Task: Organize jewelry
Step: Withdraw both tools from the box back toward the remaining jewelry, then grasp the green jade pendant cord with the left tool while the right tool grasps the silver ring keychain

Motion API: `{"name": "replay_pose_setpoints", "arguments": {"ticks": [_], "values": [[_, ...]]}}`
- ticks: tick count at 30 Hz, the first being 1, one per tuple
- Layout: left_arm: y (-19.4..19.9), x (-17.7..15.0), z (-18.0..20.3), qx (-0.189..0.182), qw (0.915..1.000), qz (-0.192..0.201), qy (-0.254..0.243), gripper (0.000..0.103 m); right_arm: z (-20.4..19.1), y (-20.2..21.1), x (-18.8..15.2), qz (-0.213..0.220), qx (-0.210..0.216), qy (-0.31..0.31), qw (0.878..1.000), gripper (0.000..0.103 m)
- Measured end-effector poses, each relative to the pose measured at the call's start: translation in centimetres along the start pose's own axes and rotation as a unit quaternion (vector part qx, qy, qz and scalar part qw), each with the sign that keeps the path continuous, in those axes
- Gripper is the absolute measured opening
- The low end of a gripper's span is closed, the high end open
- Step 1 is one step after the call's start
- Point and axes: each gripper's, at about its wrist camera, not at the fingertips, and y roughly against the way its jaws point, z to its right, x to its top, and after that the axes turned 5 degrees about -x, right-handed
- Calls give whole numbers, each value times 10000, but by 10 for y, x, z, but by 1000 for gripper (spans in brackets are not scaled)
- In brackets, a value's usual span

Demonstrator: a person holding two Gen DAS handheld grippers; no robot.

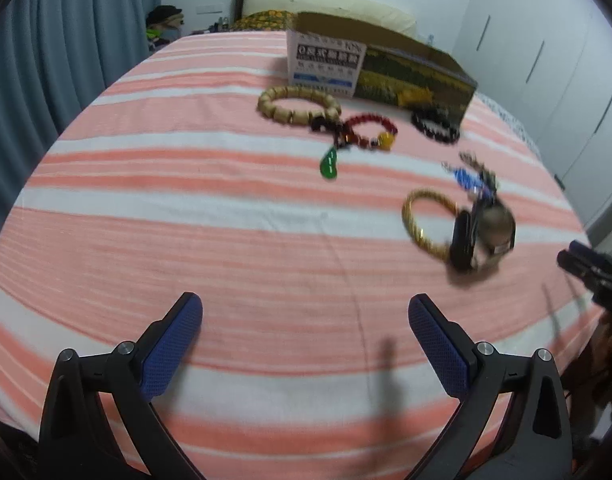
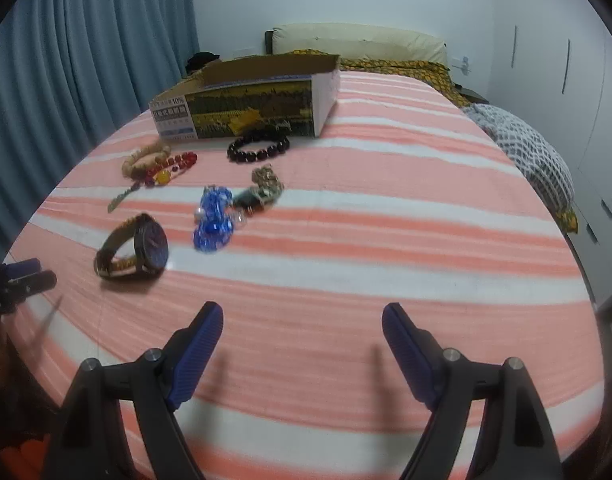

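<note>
salmon-and-white striped bedspread (image 2: 386,208); beside the yellow-green printed cardboard box (image 2: 250,110): glossy black bead bracelet (image 2: 259,147), tan wooden bead bracelet (image 1: 298,104), blue crystal cluster (image 2: 212,220).

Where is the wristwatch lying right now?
The wristwatch lies on the striped bedspread, left in the right wrist view, beside the blue beads.

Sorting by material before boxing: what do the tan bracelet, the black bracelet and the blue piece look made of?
Tan bracelet: probably wood, with matte, pale barrel beads. Black bracelet: polished stone or glass, with round beads showing glossy highlights. Blue piece: likely glass or crystal, translucent and glinting, though blur leaves plastic possible.
</note>
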Motion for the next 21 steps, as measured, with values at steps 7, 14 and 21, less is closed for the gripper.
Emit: {"name": "replay_pose_setpoints", "arguments": {"ticks": [7, 14, 21], "values": [[-1, 31, 4, 46, 9994, 285, -197, 103, -1, -3, 17, 100, 95, -59, 9999, 74], [-32, 57, 10, 33, 9991, 157, -395, 103, -3, -5, 16, 63, 123, -61, 9999, 72], [-68, 87, 9, 97, 9988, 73, -476, 102, 3, -5, 15, 73, 149, -186, 9997, 72]]}}
